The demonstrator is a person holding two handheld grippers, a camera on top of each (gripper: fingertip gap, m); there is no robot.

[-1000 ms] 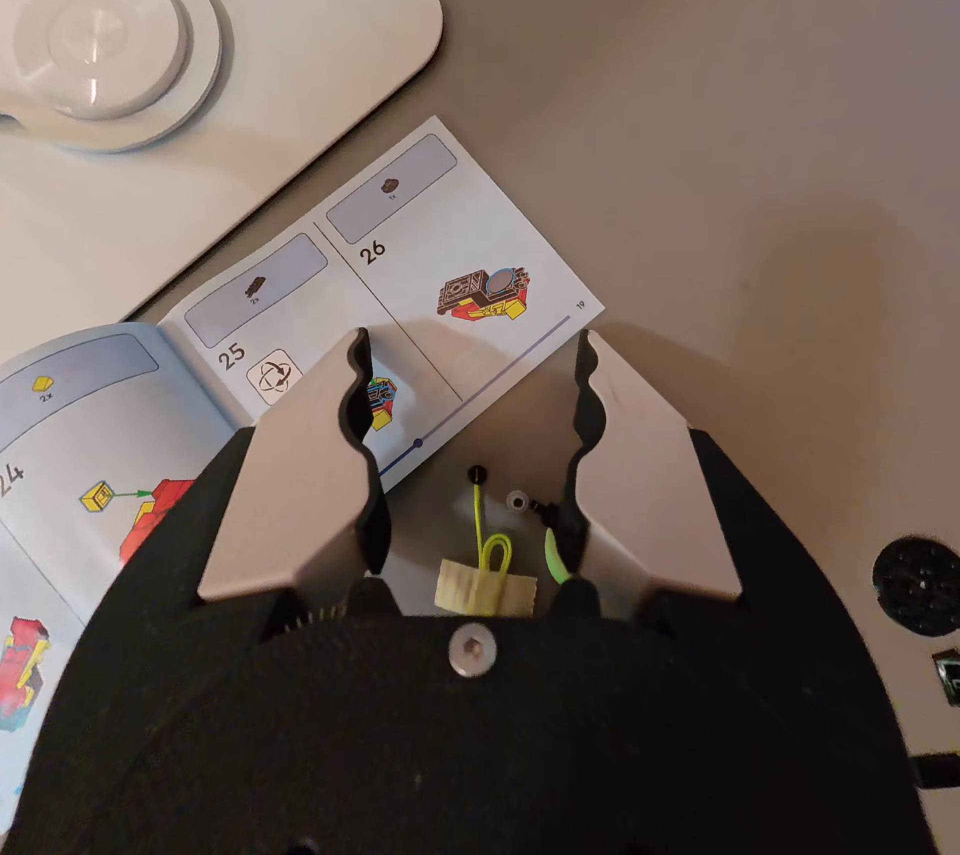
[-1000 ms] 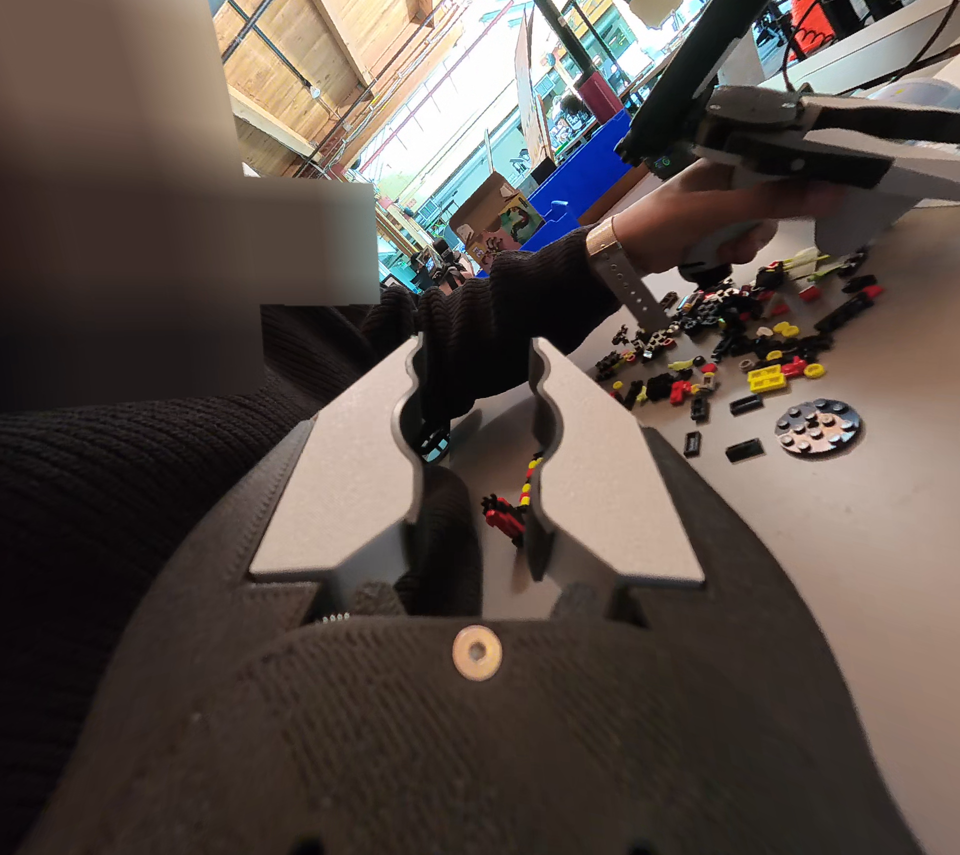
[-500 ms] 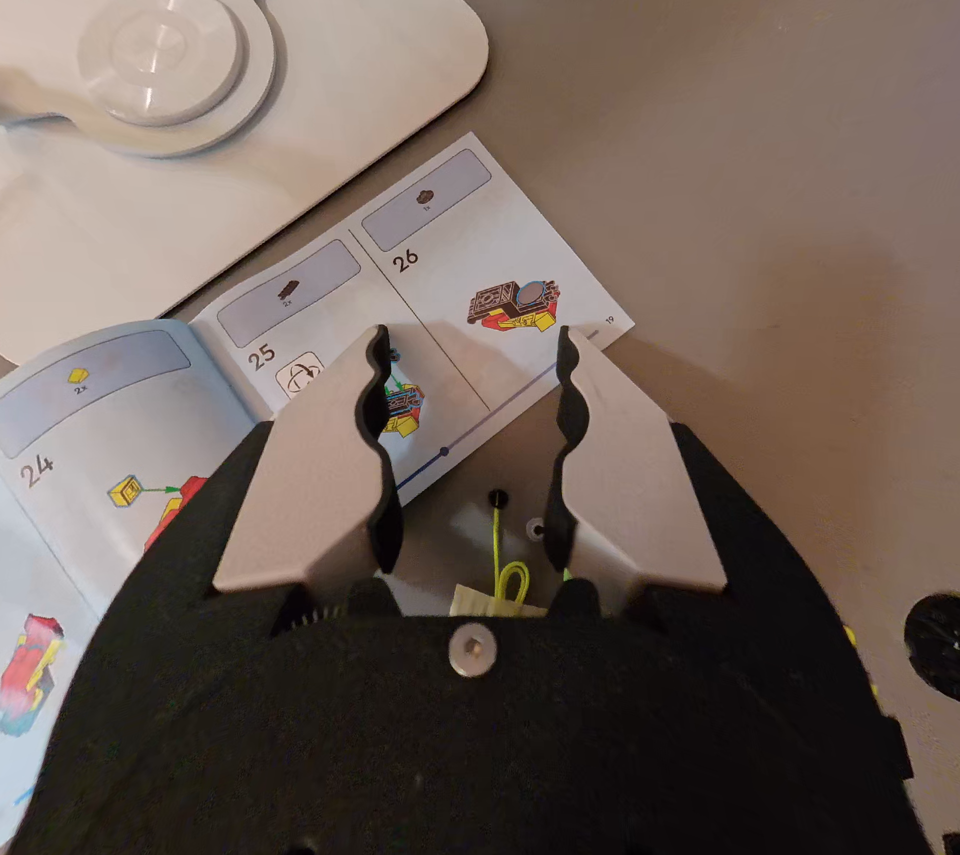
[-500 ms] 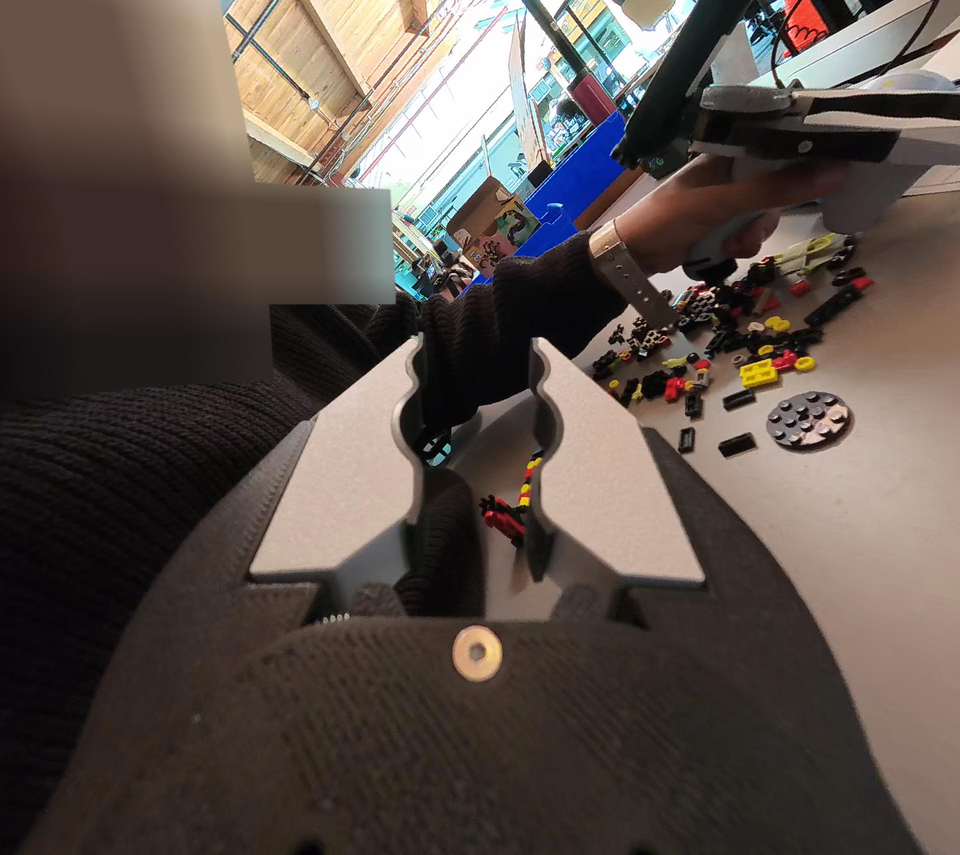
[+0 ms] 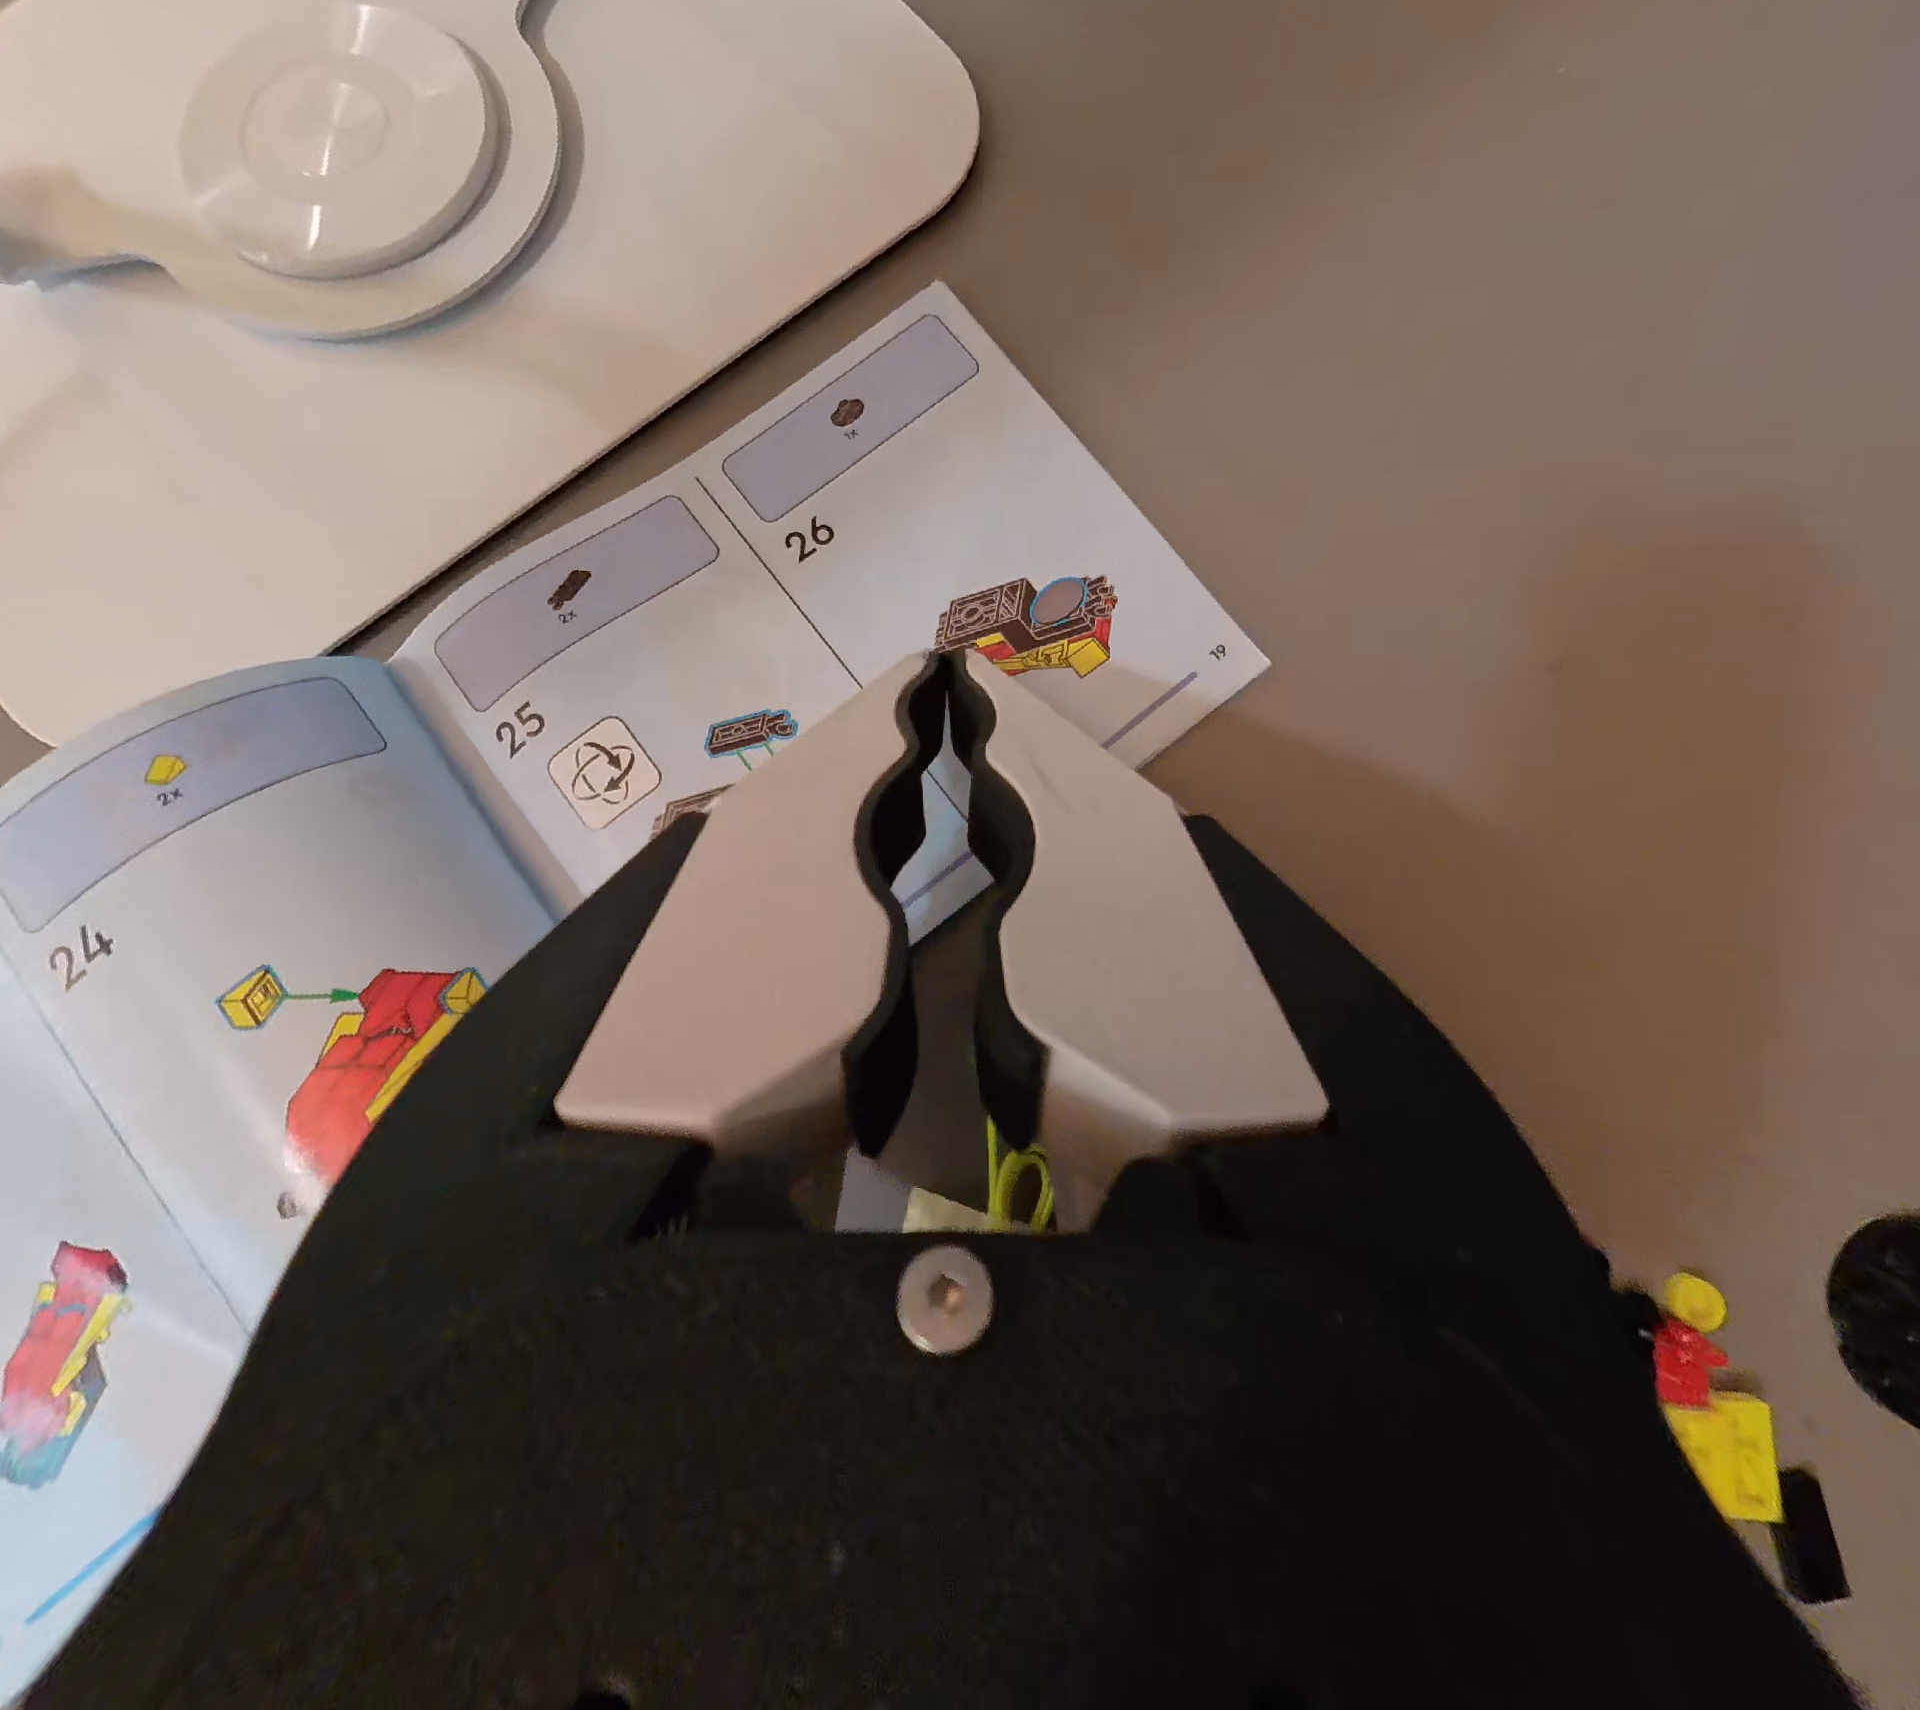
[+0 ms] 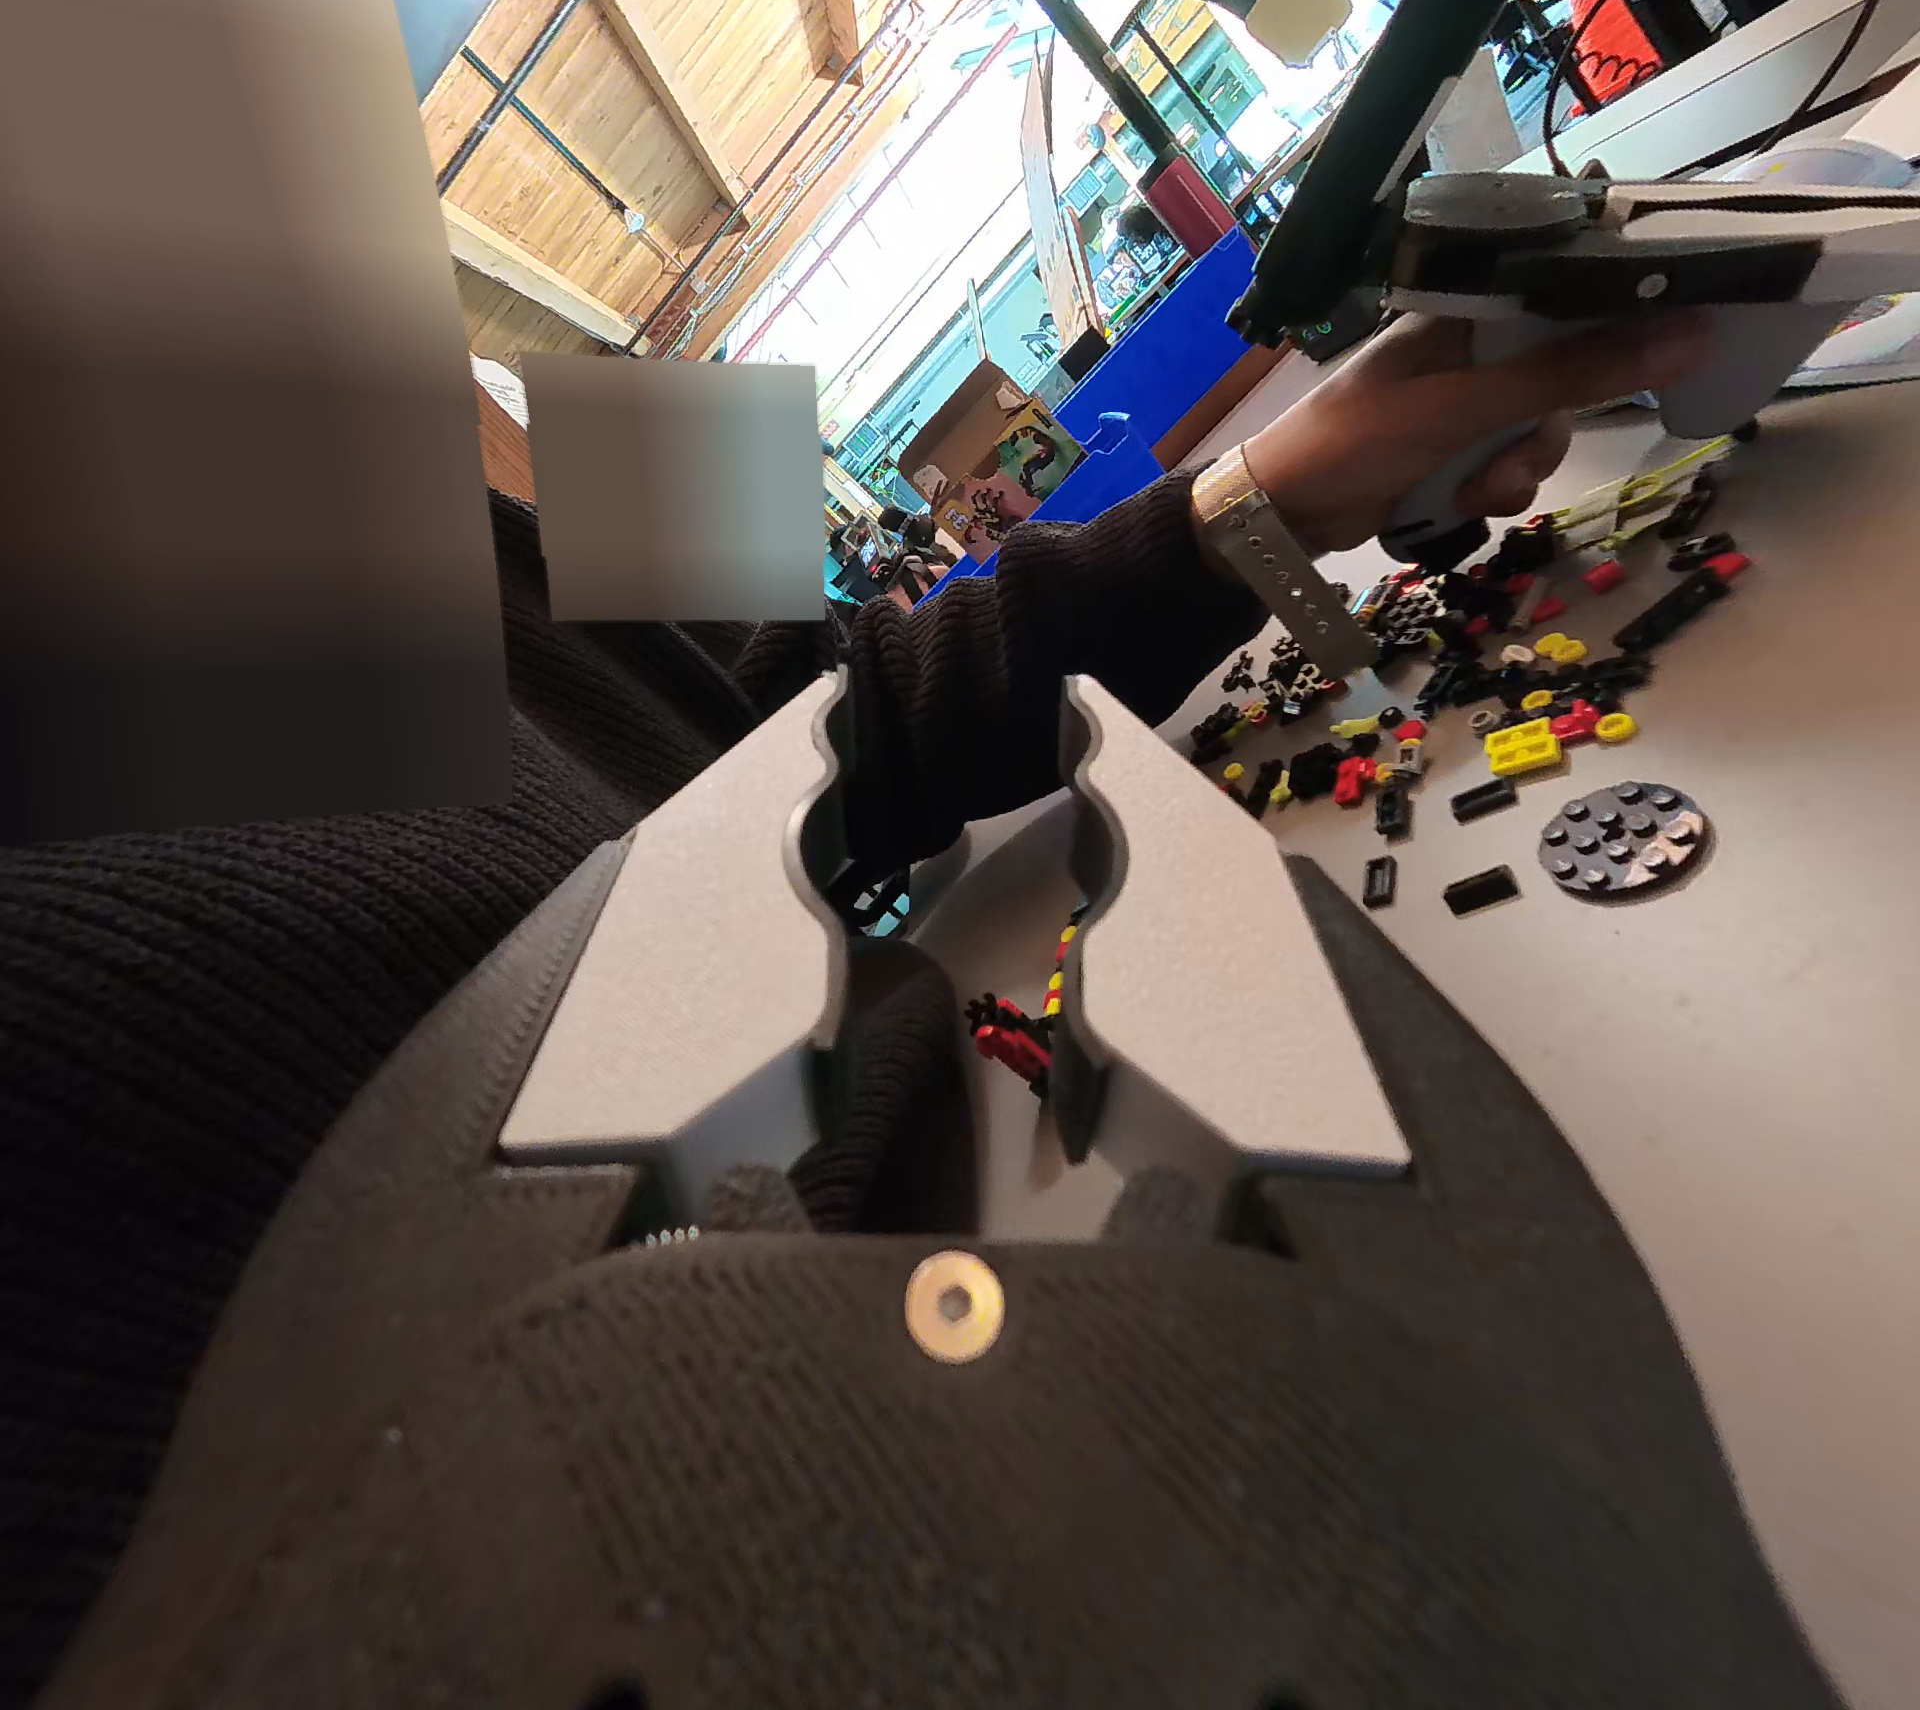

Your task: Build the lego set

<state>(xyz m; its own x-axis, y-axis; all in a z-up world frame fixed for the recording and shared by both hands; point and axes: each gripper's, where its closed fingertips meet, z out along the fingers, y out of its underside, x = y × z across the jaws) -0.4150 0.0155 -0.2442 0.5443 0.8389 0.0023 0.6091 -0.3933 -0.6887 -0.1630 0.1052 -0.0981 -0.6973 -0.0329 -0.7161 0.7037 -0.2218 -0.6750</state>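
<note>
Grey-fingered left gripper (image 5: 948, 673) hovers pinched together, empty, over the open paper instruction booklet (image 5: 997, 538), while the spread, empty right gripper (image 6: 956, 704) faces scattered small plastic lego pieces (image 6: 1455, 704), which a careless sweep could scatter.

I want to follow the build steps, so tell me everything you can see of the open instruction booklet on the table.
The pale blue paper instruction booklet lies open and flat on the grey table, its far edge beside a white plastic base plate. Its pages show numbered steps with grey part boxes and drawings of red, yellow and brown bricks. The left gripper, jaws shut, hangs over its right page, hiding part of it.
</note>
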